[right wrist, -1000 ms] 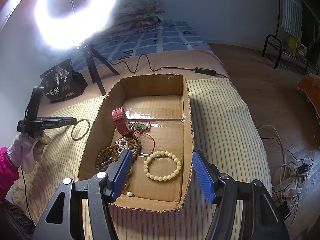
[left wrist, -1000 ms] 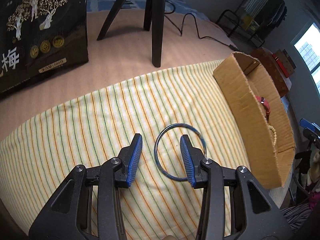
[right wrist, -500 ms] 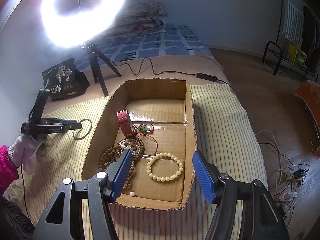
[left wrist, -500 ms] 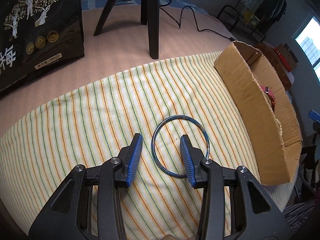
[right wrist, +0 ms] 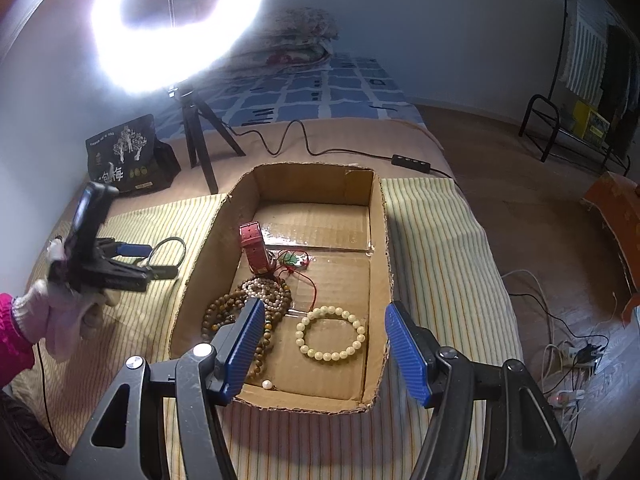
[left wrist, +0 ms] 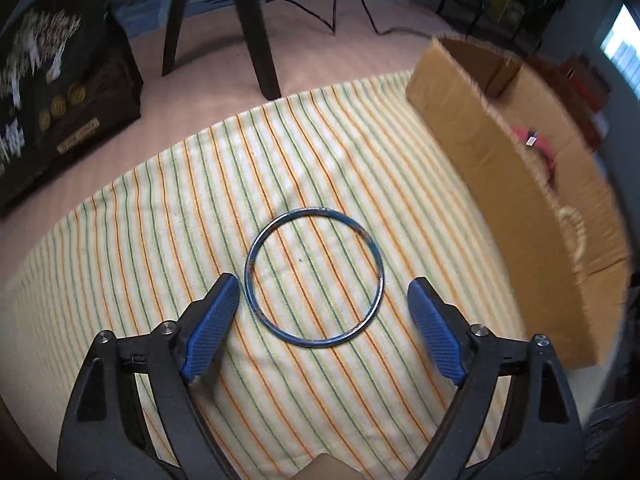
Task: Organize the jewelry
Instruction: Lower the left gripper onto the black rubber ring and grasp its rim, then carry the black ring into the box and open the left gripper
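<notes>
Bed with a tan cover; blue-and-white checked bedding and a folded floral quilt at the far end. A yellow cloth with green and orange stripes is spread over the near part, draping off the right edge. On the cloth — an open brown cardboard box mid-cloth, and a thin blue metal bangle lying flat just left of the box, apart from its wall. On the tan cover beyond the cloth — a black printed bag near the left edge, a black tripod holding a lit ring light, and a black cable with inline switch.
</notes>
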`<act>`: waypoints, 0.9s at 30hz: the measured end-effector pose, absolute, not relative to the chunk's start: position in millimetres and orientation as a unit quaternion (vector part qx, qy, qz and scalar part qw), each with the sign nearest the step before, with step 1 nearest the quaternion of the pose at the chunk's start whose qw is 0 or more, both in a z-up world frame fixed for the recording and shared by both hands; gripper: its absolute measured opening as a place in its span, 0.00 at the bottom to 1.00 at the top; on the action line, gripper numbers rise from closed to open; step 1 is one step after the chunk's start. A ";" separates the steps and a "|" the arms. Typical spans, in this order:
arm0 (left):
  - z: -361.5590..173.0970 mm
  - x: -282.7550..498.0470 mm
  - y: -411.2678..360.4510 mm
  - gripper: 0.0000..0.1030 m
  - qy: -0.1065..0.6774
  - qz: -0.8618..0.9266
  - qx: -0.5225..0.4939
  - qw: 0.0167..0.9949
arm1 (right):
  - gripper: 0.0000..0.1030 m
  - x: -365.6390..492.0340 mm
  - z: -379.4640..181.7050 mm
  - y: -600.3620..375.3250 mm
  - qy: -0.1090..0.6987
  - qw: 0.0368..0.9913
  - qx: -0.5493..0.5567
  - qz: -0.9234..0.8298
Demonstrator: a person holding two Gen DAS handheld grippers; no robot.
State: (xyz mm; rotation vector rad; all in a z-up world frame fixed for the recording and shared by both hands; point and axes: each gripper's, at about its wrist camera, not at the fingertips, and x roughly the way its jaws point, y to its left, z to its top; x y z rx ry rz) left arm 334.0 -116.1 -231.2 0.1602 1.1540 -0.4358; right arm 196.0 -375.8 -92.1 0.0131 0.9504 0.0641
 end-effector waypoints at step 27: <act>-133.1 312.4 -133.5 0.71 0.472 -0.217 0.031 0.854 | 0.63 133.8 -52.5 -385.7 0.432 0.902 0.029 -0.003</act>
